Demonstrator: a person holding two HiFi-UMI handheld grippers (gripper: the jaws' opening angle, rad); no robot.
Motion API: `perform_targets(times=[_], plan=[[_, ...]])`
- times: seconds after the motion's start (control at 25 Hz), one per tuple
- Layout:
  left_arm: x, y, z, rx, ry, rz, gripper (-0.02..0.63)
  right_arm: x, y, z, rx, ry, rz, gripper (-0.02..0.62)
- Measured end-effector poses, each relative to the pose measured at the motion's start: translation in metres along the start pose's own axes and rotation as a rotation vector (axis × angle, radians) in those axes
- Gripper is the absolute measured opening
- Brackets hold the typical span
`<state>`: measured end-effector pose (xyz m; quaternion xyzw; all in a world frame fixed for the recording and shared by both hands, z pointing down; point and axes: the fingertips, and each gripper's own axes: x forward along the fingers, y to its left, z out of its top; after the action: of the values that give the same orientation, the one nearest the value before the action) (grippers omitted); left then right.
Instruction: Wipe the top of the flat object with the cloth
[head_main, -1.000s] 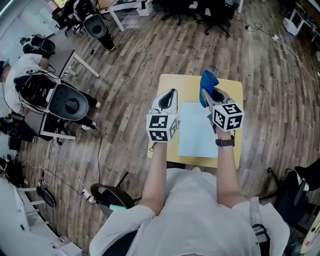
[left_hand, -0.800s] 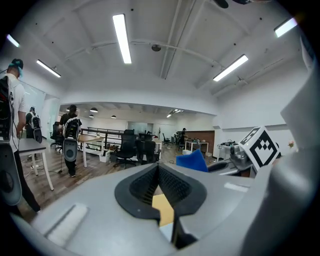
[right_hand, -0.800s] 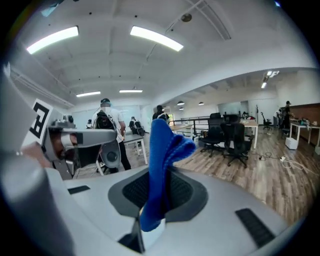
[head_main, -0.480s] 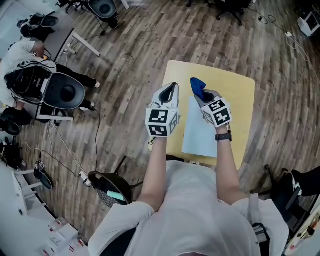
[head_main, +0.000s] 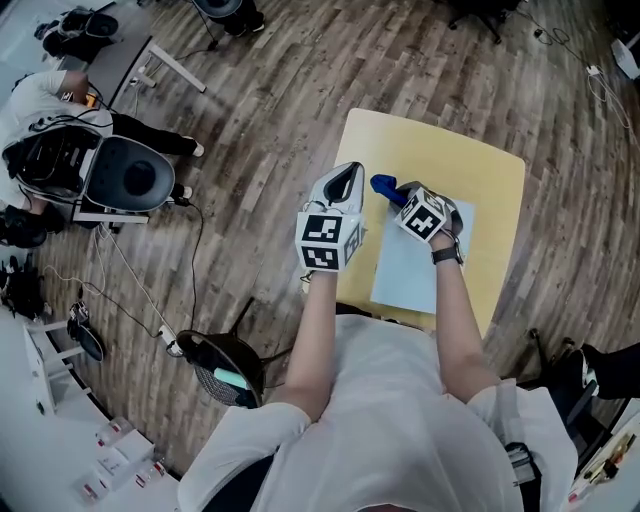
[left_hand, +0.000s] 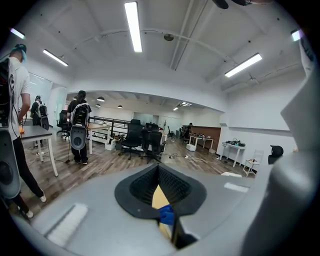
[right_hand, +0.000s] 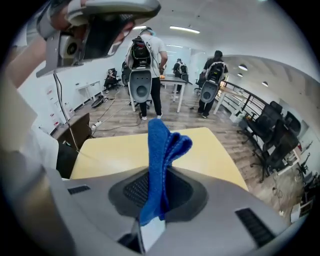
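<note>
A pale blue flat sheet (head_main: 420, 268) lies on the yellow table (head_main: 495, 190). My right gripper (head_main: 398, 194) hovers over the sheet's far left corner, turned leftward, and is shut on a blue cloth (head_main: 384, 186). In the right gripper view the cloth (right_hand: 161, 150) stands up out of the gripper (right_hand: 154, 187), folded over at its top, with the table (right_hand: 110, 155) beyond it. My left gripper (head_main: 345, 178) is held at the table's left edge, beside the sheet, its jaws together and holding nothing. Through their thin slit, the left gripper view shows the table (left_hand: 159, 196) and the cloth (left_hand: 166, 215).
Wood floor surrounds the small table. A black chair base (head_main: 215, 365) and cables (head_main: 190, 275) lie to the left. People with backpacks (right_hand: 142, 75) stand by desks further off, and office chairs (left_hand: 142, 140) stand in the distance.
My right gripper has swung left and down with the cloth, from pointing away over the sheet's far edge to its far left corner. The left gripper has stayed about where it was.
</note>
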<state>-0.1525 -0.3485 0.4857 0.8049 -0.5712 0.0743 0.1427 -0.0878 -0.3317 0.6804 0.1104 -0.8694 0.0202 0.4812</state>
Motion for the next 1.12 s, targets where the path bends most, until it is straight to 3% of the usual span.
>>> perform_targets(times=[0.48, 0.68, 0.88, 1.12], plan=[[0.007, -0.011, -0.002, 0.005, 0.015, -0.021, 0.011, -0.004, -0.014, -0.025, -0.041, 0.066, -0.076, 0.061], [0.02, -0.03, 0.0, 0.018, 0.025, -0.05, 0.011, -0.017, -0.027, -0.057, -0.11, 0.144, -0.115, 0.061], [0.021, -0.05, -0.002, 0.031, 0.029, -0.081, 0.01, -0.033, -0.035, -0.101, -0.237, 0.278, -0.223, 0.061], [0.021, -0.073, -0.004, 0.041, 0.026, -0.123, 0.011, -0.064, -0.039, -0.153, -0.156, 0.326, -0.308, 0.061]])
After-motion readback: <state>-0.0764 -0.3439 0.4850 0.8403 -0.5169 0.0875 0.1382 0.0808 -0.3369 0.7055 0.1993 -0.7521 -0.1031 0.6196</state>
